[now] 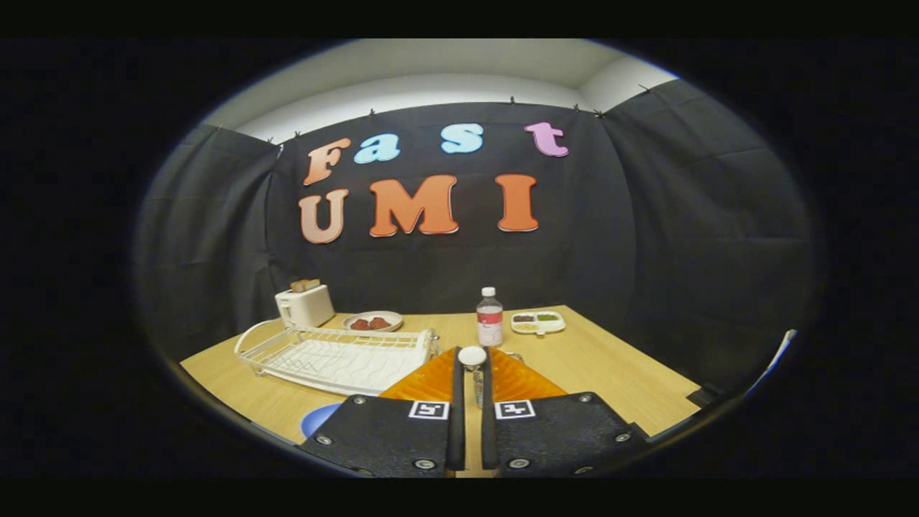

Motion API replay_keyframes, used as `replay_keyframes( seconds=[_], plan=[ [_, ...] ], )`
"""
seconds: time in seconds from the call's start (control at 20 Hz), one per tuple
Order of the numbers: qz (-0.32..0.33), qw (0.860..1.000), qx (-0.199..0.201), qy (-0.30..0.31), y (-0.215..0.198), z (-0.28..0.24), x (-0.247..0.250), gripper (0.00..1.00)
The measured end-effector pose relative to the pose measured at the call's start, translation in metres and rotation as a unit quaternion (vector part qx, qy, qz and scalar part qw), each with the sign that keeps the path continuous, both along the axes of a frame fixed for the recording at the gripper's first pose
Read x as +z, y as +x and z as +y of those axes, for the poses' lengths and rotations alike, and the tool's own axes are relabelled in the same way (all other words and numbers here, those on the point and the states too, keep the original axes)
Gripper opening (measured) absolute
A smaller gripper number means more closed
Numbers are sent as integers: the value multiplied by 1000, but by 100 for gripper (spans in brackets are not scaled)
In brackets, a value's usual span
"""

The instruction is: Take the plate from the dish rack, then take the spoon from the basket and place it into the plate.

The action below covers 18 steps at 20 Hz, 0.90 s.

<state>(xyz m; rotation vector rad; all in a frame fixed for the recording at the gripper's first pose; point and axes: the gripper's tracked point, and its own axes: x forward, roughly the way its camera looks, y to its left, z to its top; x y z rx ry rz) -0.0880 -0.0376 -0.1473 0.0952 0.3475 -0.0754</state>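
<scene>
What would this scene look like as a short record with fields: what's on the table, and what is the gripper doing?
gripper: gripper, fingers nearly closed on a spoon, white end between the tips
dish rack: white dish rack left of the fingers, no plate standing in it
plate: blue plate edge beside the left finger
far side: toaster, dish of red food, bottle, divided tray
surface: wooden table

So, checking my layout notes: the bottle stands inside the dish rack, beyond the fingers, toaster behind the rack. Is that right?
No: the gripper view shows the bottle on the table, right of the dish rack, not inside. The gripper, fingers nearly together around a small white thing, points at it.
</scene>
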Motion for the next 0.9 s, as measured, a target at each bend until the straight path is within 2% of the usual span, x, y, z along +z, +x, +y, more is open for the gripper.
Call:
replay_keyframes(
  seconds=[0.4,0.65,0.9],
  plan=[
    [-6,996,83,-17,-22,50,5,9],
    [-4,989,145,-2,-33,82,-6,9],
    [34,985,167,23,-35,97,-42,9]
  ],
)
